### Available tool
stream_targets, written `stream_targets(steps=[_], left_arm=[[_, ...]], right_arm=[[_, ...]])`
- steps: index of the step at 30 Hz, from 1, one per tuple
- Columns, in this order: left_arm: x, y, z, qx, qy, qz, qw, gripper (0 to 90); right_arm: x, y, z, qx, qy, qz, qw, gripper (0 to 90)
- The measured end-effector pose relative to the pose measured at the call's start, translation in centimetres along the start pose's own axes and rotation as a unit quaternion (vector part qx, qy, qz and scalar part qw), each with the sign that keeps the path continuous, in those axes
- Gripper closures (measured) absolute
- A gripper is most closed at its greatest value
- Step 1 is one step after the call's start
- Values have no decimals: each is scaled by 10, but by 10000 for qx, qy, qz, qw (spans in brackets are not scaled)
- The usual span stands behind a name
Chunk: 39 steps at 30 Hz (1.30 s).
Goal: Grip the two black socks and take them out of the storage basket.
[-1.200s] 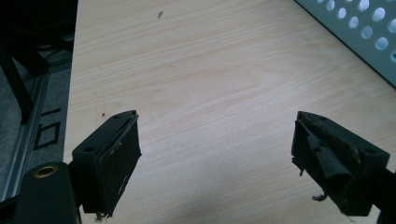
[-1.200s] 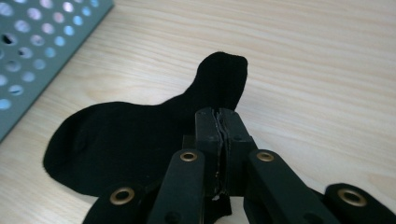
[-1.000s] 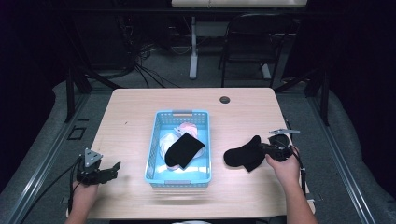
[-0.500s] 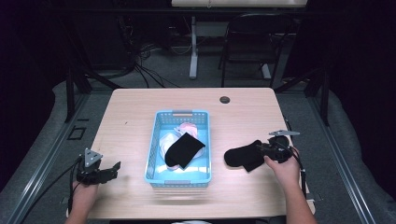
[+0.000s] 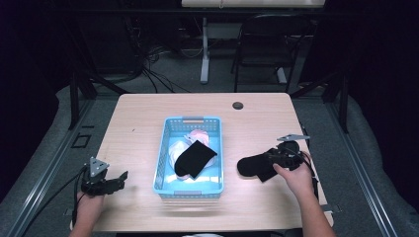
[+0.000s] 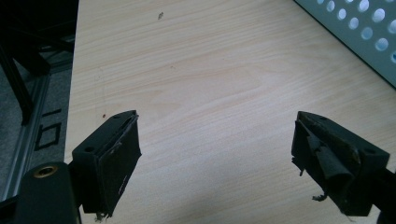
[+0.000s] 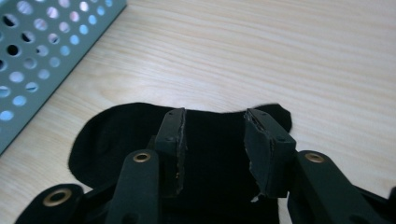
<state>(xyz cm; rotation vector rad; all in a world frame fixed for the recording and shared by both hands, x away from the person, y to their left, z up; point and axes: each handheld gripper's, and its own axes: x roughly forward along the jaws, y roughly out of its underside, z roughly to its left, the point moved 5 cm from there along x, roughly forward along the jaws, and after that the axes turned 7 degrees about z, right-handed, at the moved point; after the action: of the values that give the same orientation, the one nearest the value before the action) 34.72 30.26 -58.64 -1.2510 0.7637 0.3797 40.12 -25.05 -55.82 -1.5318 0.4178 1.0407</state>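
A black sock (image 5: 251, 167) lies flat on the table to the right of the blue basket (image 5: 190, 120). My right gripper (image 5: 274, 159) sits low over the sock's right end. In the right gripper view its jaws stand apart above the sock (image 7: 116, 135), so the gripper (image 7: 212, 144) is open. A second black sock (image 5: 195, 158) rests in the basket on pale pink and white clothes (image 5: 196, 136). My left gripper (image 5: 118, 178) hovers open over bare wood at the table's front left, with nothing between its jaws (image 6: 215, 158).
The basket's perforated wall (image 7: 37, 51) is close on the left in the right gripper view, and its corner (image 6: 364, 37) shows in the left gripper view. A small dark round cap (image 5: 237, 105) sits near the far edge. Chairs and cables stand beyond the table.
The right gripper sank slightly toward the front with the black sock, which now lies flatter on the table. The left gripper stayed where it was.
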Motion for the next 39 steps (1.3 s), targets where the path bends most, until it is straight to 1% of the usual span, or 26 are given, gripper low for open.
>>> stream_targets(steps=[2,4,10,13,23,28,30,32,33,38,39], left_arm=[[0,0,0,-21,2,1,10000,155],[-1,0,1,-35,11,2,10000,155],[0,0,0,3,10,-4,10000,155],[0,0,0,-2,11,5,10000,155],[0,0,0,-6,12,-6,10000,154],[0,0,0,-7,16,-9,10000,155],[0,0,0,-14,13,-9,10000,155],[0,0,0,-15,13,-9,10000,155],[-1,0,0,-17,15,-4,10000,155],[-1,0,0,-14,18,-2,10000,155],[-1,0,0,-15,19,-4,10000,155]], right_arm=[[-3,-7,8,-190,16,17,9998,570],[-6,-14,16,-330,4,-42,9994,568],[-11,-34,38,-676,-157,-37,9976,569],[-11,-44,48,-760,-307,-80,9966,570],[-10,-66,80,-1115,-590,-140,9919,574],[-6,-76,95,-1297,-712,-87,9890,576],[-4,-80,102,-1326,-754,-83,9883,580],[-2,-83,107,-1388,-834,-35,9868,585],[-1,-86,111,-1437,-854,-53,9859,588],[1,-94,124,-1532,-967,-67,9834,591],[2,-95,127,-1551,-1009,-26,9827,592]])
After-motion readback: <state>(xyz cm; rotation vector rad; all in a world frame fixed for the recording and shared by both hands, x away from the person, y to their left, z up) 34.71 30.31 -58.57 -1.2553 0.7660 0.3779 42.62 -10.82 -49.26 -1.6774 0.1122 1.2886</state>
